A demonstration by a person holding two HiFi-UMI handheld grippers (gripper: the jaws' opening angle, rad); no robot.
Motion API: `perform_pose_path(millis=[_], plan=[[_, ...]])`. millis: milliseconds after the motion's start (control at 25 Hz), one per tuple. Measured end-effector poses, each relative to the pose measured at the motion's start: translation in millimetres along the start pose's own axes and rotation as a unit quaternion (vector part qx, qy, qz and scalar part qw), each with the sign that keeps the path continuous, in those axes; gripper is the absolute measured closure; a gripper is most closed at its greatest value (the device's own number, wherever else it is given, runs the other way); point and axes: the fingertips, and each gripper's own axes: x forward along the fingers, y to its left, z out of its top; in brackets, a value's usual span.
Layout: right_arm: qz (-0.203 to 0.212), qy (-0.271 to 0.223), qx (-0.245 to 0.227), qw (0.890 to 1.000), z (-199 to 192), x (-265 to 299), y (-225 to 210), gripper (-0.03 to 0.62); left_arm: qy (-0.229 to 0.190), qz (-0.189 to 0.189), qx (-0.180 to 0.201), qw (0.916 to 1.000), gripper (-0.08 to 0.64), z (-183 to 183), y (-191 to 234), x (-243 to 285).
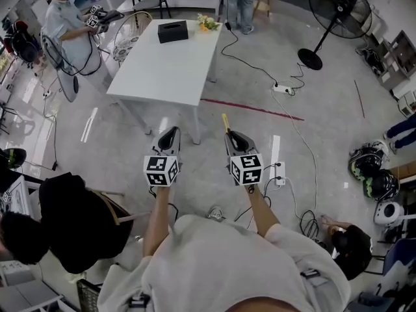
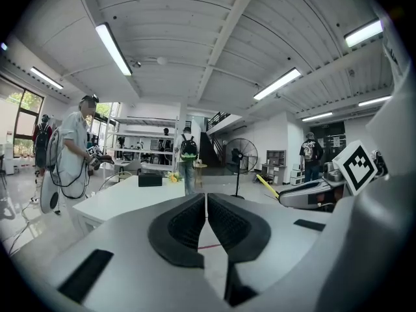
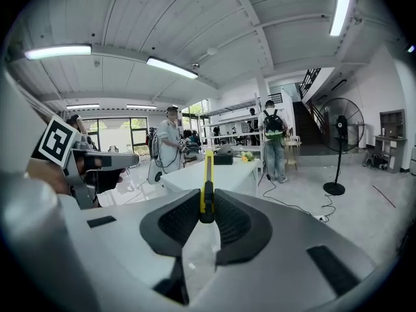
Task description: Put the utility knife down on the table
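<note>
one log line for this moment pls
right hand-held gripper: shut on utility knife | left hand-held gripper: shut, empty | table: ahead

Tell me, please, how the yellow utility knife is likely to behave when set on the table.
The utility knife looks stiff: it juts straight out of the right gripper without sagging. Its slim, flat body probably won't roll on the table, though set edge-down it may tip over.

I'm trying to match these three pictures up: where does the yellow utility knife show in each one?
Head view: the utility knife is just right of centre, poking out of the right gripper.
Left gripper view: utility knife right of centre, a thin yellow strip.
Right gripper view: utility knife dead centre, upright between the jaws.
Shared landmark: the white table ahead.
</note>
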Motion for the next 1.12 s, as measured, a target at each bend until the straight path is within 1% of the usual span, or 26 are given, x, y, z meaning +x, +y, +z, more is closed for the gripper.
perform_pose_path(millis=[320,640,880,1120], plan=[[0.001,0.012,0.002,1.0,-4.1,16.1,-22.7,0.509,0.012,-0.001,-0.009,0.9999,0.531,-11.0,-2.9,26.1],[-0.01,0.014,-0.008,1.0,7.2,57.0,-42.6,0.509,0.007,-0.018,-0.013,0.9997,0.531,-9.0,17.4,76.2],[-0.027,0.014,-0.008,1.0,24.2,105.3,-55.0,0.509,0.003,-0.042,-0.013,0.999,0.531,2.9,45.8,128.1],[-0.046,0.023,-0.003,0.999,47.0,161.5,-63.3,0.509,0.006,-0.064,-0.016,0.9978,0.531,19.1,88.2,178.3]])
